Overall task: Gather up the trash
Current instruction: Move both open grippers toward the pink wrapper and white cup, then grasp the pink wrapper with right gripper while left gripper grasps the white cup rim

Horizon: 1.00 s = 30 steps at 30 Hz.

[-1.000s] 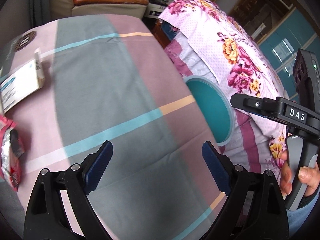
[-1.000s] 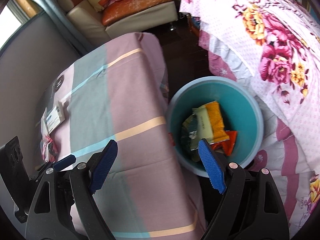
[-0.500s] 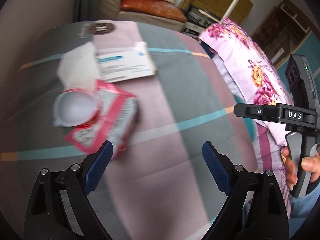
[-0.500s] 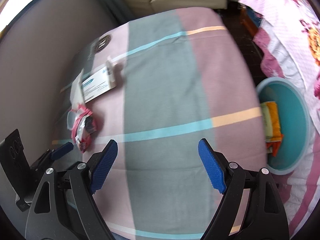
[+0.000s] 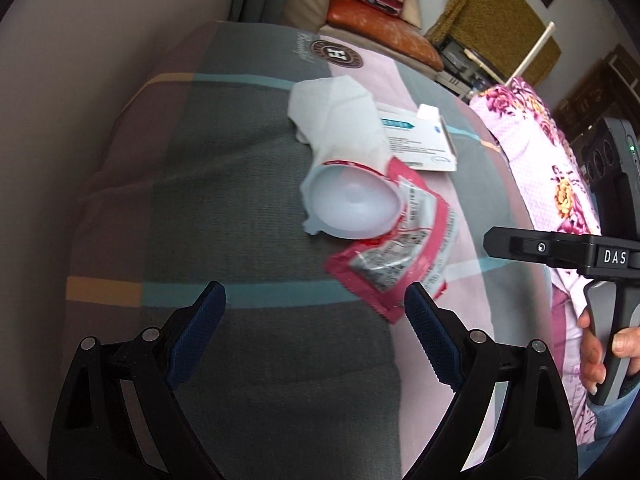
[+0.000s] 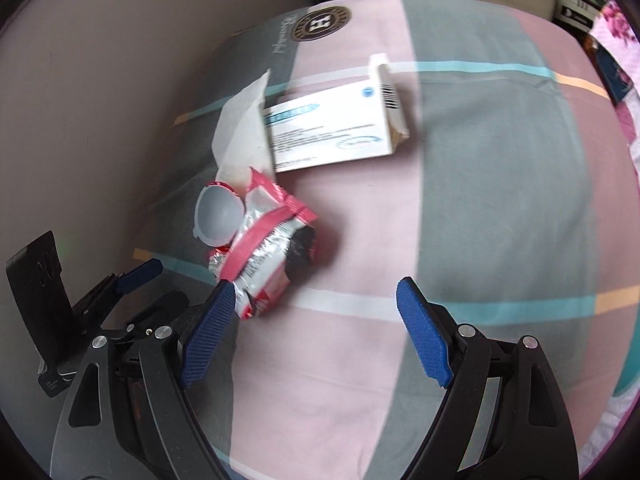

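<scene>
A pile of trash lies on the striped cloth: a red foil wrapper (image 5: 400,256) (image 6: 268,252), a white plastic cup on its side (image 5: 352,208) (image 6: 218,218), a white tissue (image 5: 340,120) (image 6: 242,136) and a white medicine box (image 5: 416,144) (image 6: 332,132). My left gripper (image 5: 316,340) is open and empty, just short of the wrapper. My right gripper (image 6: 316,336) is open and empty, its left fingertip (image 6: 208,332) beside the wrapper's near end. The right gripper also shows in the left wrist view (image 5: 560,252). The left gripper shows at the left in the right wrist view (image 6: 136,274).
The cloth-covered table (image 6: 480,200) has a grey wall (image 6: 80,80) along its left side. A floral bedspread (image 5: 552,168) lies to the right. A sofa with cushions (image 5: 384,20) stands at the back.
Both grippers have swung left, away from the teal bin, and closed in on the trash pile. The bin has left both views. Both jaws stay open.
</scene>
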Each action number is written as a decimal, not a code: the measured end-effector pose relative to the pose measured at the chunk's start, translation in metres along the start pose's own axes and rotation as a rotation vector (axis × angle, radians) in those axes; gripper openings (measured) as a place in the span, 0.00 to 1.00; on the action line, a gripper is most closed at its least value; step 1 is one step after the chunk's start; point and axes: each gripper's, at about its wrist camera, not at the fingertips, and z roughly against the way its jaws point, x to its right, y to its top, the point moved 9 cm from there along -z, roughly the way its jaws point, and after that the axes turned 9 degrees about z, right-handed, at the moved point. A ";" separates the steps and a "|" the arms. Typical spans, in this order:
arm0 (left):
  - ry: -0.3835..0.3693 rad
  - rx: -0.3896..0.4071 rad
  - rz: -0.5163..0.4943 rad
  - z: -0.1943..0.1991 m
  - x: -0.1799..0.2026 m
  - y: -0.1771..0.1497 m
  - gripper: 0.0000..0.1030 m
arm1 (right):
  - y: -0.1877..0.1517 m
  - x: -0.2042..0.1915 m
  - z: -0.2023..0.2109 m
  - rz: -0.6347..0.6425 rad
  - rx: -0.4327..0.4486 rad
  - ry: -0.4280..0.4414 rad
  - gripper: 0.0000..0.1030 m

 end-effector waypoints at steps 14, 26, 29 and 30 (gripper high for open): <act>0.026 0.006 0.002 -0.009 -0.018 0.018 0.88 | 0.016 -0.024 -0.041 0.029 -0.036 0.050 0.38; 0.008 -0.010 -0.096 -0.036 0.014 0.039 0.60 | 0.004 -0.003 -0.009 0.058 0.029 -0.010 0.28; 0.022 -0.006 -0.116 -0.041 0.021 0.039 0.52 | 0.002 0.005 0.001 0.061 0.047 -0.038 0.28; 0.027 -0.002 -0.118 -0.042 0.022 0.039 0.46 | 0.002 0.007 0.002 0.061 0.051 -0.043 0.28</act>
